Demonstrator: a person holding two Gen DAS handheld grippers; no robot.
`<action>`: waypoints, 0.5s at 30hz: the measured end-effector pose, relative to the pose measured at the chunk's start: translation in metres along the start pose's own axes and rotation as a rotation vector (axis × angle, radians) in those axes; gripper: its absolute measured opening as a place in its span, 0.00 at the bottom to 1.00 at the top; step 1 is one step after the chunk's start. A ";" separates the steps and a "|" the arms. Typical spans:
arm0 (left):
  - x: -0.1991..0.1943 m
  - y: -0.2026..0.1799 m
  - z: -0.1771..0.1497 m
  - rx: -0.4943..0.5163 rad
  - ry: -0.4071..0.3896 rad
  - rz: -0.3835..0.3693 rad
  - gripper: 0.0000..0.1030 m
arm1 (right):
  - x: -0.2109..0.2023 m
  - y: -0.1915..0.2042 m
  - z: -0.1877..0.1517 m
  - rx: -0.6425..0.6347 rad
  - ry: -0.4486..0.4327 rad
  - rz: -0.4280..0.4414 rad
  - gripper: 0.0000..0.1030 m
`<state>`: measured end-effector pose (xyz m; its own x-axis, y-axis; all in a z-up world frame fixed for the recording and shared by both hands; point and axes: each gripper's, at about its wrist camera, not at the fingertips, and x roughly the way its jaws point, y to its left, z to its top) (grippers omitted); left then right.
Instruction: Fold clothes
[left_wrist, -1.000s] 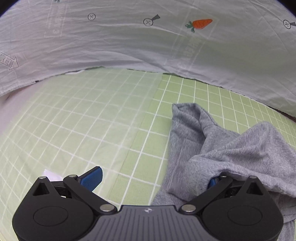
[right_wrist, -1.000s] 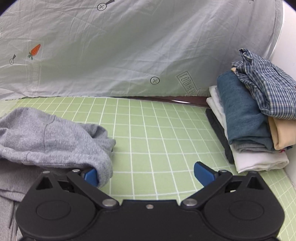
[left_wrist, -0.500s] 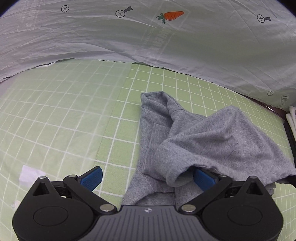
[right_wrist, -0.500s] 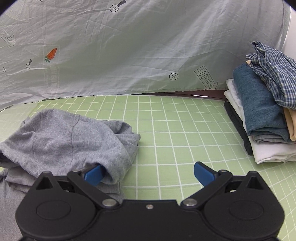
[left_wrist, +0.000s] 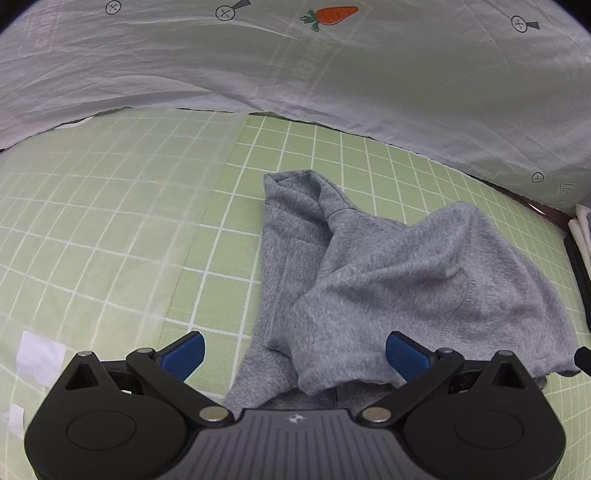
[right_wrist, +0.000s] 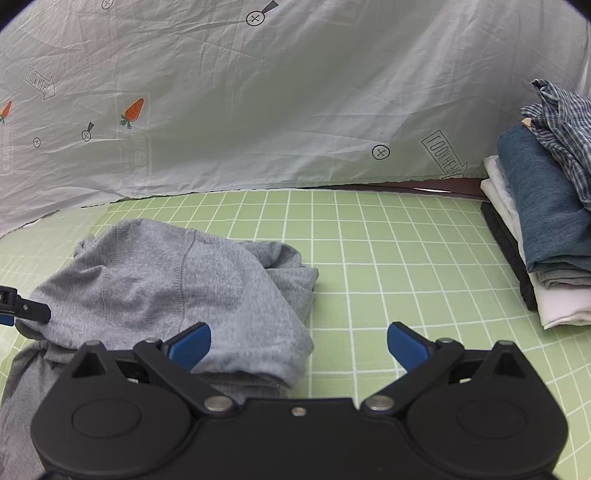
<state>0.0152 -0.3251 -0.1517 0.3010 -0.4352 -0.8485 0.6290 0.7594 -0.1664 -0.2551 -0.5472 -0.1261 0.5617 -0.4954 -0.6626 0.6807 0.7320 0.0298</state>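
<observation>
A grey knit garment (left_wrist: 388, 266) lies loosely folded over itself on the green grid mat (left_wrist: 110, 229). It also shows in the right wrist view (right_wrist: 177, 280). My left gripper (left_wrist: 295, 354) is open, its blue fingertips spread just in front of the garment's near folded edge. My right gripper (right_wrist: 299, 343) is open too, its left fingertip (right_wrist: 192, 341) over the garment's right end and its right one over bare mat. The tip of the left gripper (right_wrist: 22, 308) shows at the far left of the right wrist view.
A stack of folded clothes (right_wrist: 546, 236), topped by a blue checked shirt (right_wrist: 565, 122), stands at the right edge of the mat. A pale sheet with carrot prints (right_wrist: 258, 110) hangs behind the mat. White tape patches (left_wrist: 40, 358) lie at the left.
Both grippers have let go of the grey garment and drawn back from it. The folded-over part now lies flat on the rest.
</observation>
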 end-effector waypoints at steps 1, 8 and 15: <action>0.003 0.001 0.000 -0.003 0.006 0.011 1.00 | 0.002 -0.001 -0.001 0.011 0.004 -0.005 1.00; 0.015 0.004 -0.003 0.012 0.036 0.049 1.00 | 0.019 -0.015 -0.006 0.081 0.057 -0.055 1.00; 0.015 0.001 -0.005 0.008 0.035 0.075 1.00 | 0.027 -0.015 -0.012 0.050 0.095 -0.086 1.00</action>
<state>0.0162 -0.3284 -0.1669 0.3220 -0.3597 -0.8757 0.6113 0.7853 -0.0978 -0.2557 -0.5657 -0.1528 0.4546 -0.5072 -0.7321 0.7486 0.6630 0.0055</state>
